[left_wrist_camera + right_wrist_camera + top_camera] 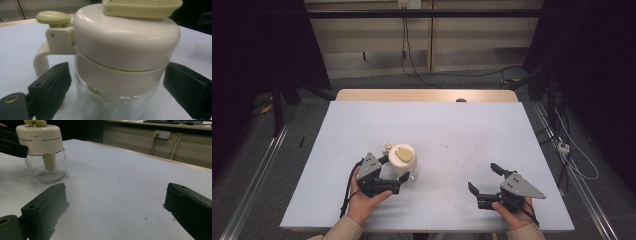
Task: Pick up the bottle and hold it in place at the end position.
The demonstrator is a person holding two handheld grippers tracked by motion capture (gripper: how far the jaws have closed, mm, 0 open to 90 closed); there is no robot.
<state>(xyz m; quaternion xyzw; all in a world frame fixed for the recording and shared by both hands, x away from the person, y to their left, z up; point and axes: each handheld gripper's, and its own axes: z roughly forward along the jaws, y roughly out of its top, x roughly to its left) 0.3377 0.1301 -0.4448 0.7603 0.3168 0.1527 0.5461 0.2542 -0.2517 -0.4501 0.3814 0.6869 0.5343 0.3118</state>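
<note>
One glass jar (pixel 403 165) with a cream lid (pixel 126 37) on the table (pixel 452 130), and two grippers, that's the whole count. The left gripper (pixel 398 176) has its jaws spread either side of the jar's glass body, just below the lid; looks like they're just beside it rather than pressing, hard to be sure from the left gripper view. The right gripper (pixel 484 177) sits wide open over bare table, well apart from the jar. No readable label or brand on the jar.
</note>
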